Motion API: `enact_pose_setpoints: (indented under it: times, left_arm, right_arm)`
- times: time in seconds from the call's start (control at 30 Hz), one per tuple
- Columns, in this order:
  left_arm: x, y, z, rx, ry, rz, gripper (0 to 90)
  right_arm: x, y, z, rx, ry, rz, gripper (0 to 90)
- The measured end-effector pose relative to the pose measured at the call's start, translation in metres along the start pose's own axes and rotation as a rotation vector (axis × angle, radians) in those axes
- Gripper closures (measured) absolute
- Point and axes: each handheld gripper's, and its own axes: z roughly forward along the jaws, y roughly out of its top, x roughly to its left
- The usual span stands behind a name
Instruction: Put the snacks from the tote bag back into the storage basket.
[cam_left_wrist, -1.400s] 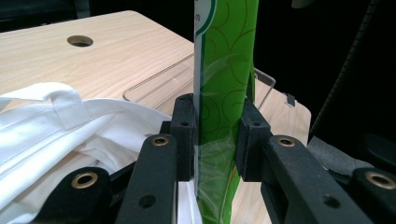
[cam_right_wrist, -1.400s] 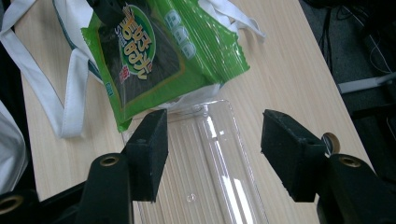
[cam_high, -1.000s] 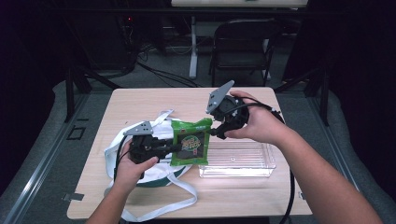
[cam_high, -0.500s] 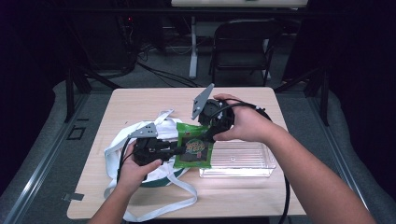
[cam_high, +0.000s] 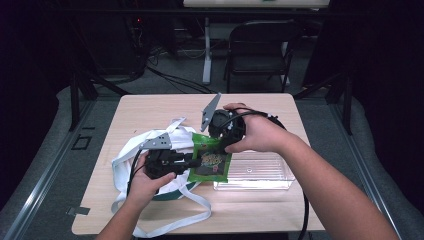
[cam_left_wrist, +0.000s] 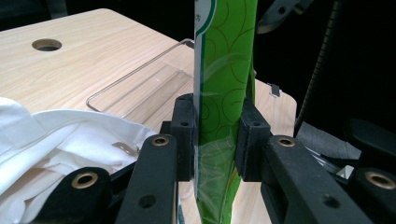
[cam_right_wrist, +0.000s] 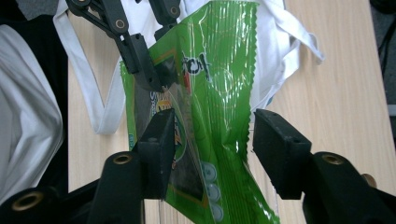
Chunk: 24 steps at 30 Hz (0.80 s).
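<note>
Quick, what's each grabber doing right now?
Left gripper: closed, holding the green snack bag.
Right gripper: open, jaws just closing around the bag, not pressing it yet.

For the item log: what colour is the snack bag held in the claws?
Bright green with faint swirls; the snack bag shows best in the right gripper view.

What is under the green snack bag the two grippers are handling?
Below the green snack bag lie the white cloth bag and an edge of the clear plastic tray. The bag hides whatever lies directly beneath it.
</note>
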Motion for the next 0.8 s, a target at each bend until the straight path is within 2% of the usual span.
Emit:
enact_pose_setpoints:
  times: [0.07, 0.37, 0.57, 0.8]
  left_arm:
    - [-0.0013, 0.0004, 0.001, 0.0, -0.001, 0.014, 73.0]
    - [-0.0025, 0.0002, 0.0019, -0.004, -0.012, 0.013, 73.1]
    - [-0.0031, -0.0001, 0.0032, 0.002, -0.021, 0.022, 73.1]
    - [-0.0039, -0.0001, 0.0035, 0.0, -0.025, 0.034, 73.0]
  right_arm:
    - [0.0008, 0.0006, 0.002, 0.008, 0.017, -0.001, 52.4]
    - [-0.002, -0.0004, 0.0055, 0.032, 0.071, 0.022, 55.8]
    - [-0.0019, -0.0008, 0.0073, 0.043, 0.1, 0.038, 63.6]
    - [-0.0026, -0.0013, 0.0057, 0.048, 0.123, 0.042, 68.6]
